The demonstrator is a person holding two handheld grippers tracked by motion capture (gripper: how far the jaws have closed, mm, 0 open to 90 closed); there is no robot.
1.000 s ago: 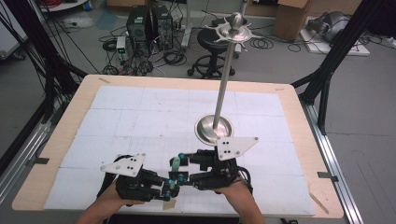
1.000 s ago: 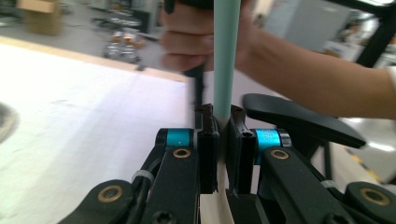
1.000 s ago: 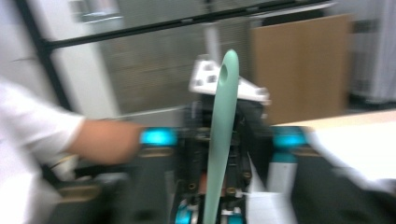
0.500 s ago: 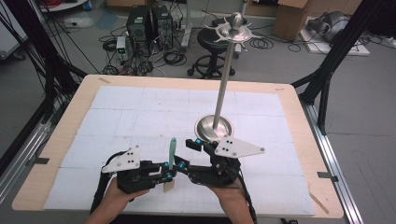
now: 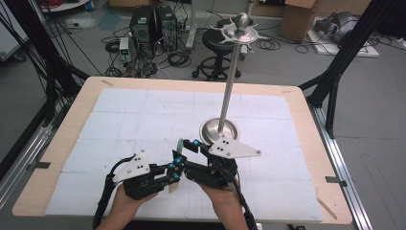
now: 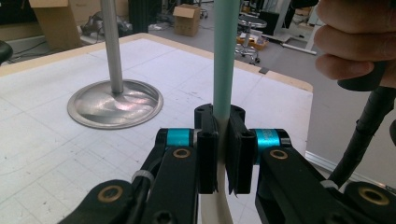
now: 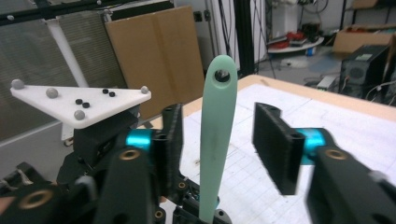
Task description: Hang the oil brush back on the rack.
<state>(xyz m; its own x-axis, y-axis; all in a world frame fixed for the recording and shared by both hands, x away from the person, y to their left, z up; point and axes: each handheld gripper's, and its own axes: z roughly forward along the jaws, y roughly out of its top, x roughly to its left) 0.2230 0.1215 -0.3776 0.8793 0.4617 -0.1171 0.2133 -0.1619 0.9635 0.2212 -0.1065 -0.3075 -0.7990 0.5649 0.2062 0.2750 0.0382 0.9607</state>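
Left gripper (image 6: 222, 154) clamped on pale green utensil handle (image 6: 226, 60), holding it upright near table's near edge. Right gripper (image 7: 224, 140) has closed in since a second ago; jaws wide, flanking the handle, not touching. Metal stand base (image 5: 219, 130) just beyond, unmoved on white mat (image 5: 119, 120).

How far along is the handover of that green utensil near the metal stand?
Done: the left claw is shut on the green utensil, holding it upright. In hand: the right claw is open around the handle. Left: closing it; the stand carries nothing yet.
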